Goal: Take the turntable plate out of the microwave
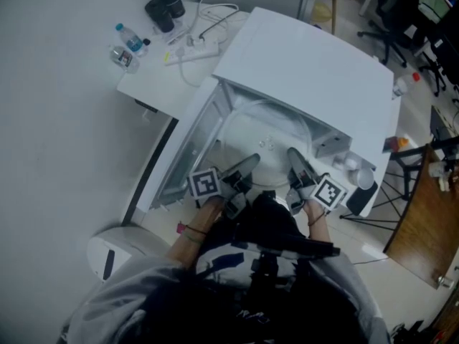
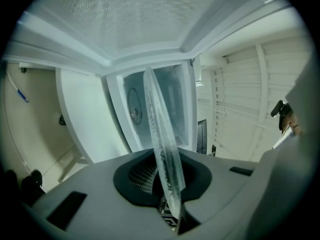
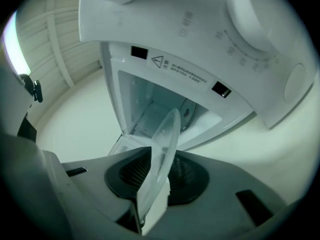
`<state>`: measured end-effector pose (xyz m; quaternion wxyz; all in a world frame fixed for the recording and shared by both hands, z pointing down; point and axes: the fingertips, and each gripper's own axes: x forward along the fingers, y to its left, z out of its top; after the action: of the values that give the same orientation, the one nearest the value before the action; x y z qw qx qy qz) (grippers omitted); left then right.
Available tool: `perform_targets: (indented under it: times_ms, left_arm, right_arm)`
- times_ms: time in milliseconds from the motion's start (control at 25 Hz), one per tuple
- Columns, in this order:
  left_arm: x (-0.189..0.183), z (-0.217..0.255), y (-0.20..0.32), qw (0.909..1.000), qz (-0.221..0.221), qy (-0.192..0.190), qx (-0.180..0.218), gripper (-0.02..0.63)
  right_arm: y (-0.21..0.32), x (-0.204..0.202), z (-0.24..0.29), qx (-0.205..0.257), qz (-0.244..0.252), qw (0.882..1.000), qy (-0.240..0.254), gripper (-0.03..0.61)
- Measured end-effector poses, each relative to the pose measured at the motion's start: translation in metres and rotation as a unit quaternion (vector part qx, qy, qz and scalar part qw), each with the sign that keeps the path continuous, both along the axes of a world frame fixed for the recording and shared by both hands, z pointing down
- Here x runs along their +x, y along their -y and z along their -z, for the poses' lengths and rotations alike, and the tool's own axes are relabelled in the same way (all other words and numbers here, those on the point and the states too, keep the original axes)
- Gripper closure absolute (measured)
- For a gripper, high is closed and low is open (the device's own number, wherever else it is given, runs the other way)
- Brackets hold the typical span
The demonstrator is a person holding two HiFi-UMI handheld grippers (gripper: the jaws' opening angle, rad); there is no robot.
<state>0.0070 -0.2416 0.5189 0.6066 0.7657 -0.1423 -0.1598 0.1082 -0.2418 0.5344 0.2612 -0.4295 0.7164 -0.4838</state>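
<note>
I hold the turntable plate [image 1: 267, 136] by its near rim with both tools, one at each side, so the glass disc stays level and cannot tip or slide out of a single pinch. My left tool [image 1: 247, 165] is pressed together on the rim; in the left gripper view the glass runs edge-on between its jaws. My right tool [image 1: 295, 156] pinches the rim the same way, the pale disc wedged between its jaws in the right gripper view. The plate sits at the mouth of the microwave [image 1: 301, 56], centre of the head view, its far half under the roof of the cavity. I judge it partly drawn out, not yet clear. The door [image 1: 183, 149] hangs open to the left of the frame, leaving me room.

Count: one plate, two tools, one microwave with one door. At upper left, two clear bottles [image 1: 129, 39] stand on the tabletop [image 1: 154, 84].
</note>
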Motion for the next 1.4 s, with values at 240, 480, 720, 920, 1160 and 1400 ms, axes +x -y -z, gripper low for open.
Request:
perform_targets:
  times_ms: [240,480,720,920,1160,1400]
  left_arm:
    - [-0.013,0.020,-0.021,0.9996,-0.016,-0.006,0.022,0.583]
    - [-0.025,0.030,-0.057,0.9969,-0.045,0.018,0.062,0.583]
    - [-0.023,0.042,-0.097,0.9956,-0.066,-0.017,0.064,0.582]
    - [-0.022,0.048,-0.127,0.9953,-0.064,-0.021,0.070,0.577]
    - [-0.015,0.062,-0.176,0.9951,-0.040,-0.024,0.087,0.578]
    - [-0.001,0.067,-0.250,0.9959,-0.008,-0.016,0.089,0.578]
  right_arm:
    - [-0.025,-0.011,0.026,0.022,-0.025,0.999,-0.012,0.506]
    - [-0.068,-0.020,0.039,0.034,-0.057,0.998,-0.011,0.506]
    - [-0.114,-0.019,0.048,0.030,-0.077,0.996,-0.039,0.505]
    - [-0.142,-0.019,0.057,0.042,-0.070,0.996,-0.038,0.505]
    - [-0.184,-0.013,0.071,0.068,-0.044,0.996,-0.036,0.505]
    - [-0.252,0.002,0.077,0.059,-0.022,0.997,-0.035,0.505]
